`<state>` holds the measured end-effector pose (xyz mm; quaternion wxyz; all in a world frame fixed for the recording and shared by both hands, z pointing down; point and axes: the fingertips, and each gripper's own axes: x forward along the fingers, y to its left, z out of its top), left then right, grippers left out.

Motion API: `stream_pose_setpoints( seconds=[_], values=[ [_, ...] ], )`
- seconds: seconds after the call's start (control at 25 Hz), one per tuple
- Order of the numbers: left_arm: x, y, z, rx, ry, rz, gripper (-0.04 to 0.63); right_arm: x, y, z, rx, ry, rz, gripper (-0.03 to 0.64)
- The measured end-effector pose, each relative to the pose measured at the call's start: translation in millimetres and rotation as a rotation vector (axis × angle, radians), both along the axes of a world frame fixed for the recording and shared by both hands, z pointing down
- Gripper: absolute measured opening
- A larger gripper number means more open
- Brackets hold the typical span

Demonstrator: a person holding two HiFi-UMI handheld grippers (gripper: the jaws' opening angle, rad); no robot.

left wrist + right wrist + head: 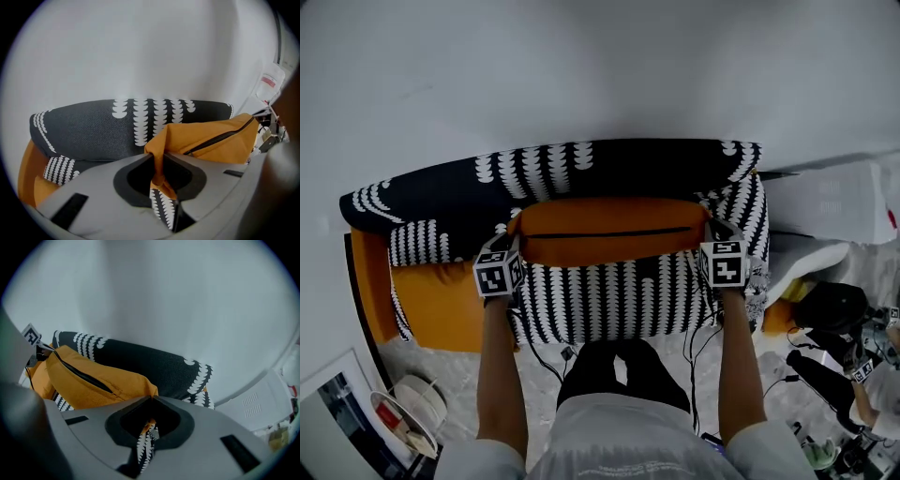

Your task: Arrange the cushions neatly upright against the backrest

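One orange cushion (609,230) is what we have in hand. It lies lengthwise with its zip uppermost, just in front of the backrest (628,164) and above the seat (609,305). We cannot tell whether its lower edge already rests on the seat.

We carry it by both ends. The left gripper (517,236) pinches the left corner, with the fabric bunched between its jaws. The right gripper (710,232) has its jaws pressed tight on the right corner.

We judge this placing to be about half done. The cushion is level and centred along the backrest, but it is not yet leaned against it and neither grip is let go. What is left is to push it back until it stands against the backrest, then release both corners.

Further left, a striped piece (422,242) sits low against the backrest. It may be a second cushion waiting to be stood up, or only a fold of the cover; we cannot tell.
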<state>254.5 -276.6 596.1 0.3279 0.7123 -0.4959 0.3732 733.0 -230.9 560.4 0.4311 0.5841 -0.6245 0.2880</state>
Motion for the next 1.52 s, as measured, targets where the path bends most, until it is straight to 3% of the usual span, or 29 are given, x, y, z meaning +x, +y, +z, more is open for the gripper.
stream_pose_setpoints(
  seconds=[0.28,0.48,0.64,0.72,1.12,1.28,1.52],
  values=[
    [0,-39,3,0.043,-0.019,-0.048,0.084,3,-37,-1,0.077,0.040,0.058,0.015],
    [-1,-60,-7,0.132,-0.008,-0.127,0.087,14,-53,-16,0.145,0.027,0.070,0.112],
    [-5,-70,-23,0.191,0.075,-0.161,0.181,19,-56,-25,0.178,-0.003,0.081,0.153],
    [-5,-71,-31,0.203,0.094,-0.163,0.190,20,-55,-32,0.191,0.006,0.072,0.156],
    [8,-54,-70,0.288,0.058,-0.077,0.199,15,-27,-59,0.212,-0.005,0.058,0.156],
    [20,-26,-88,0.296,0.089,-0.056,0.198,22,0,-75,0.181,-0.015,0.079,0.156],
    [45,27,-127,0.338,0.117,0.025,0.199,28,47,-114,0.230,-0.021,0.077,0.156]
  ],
)
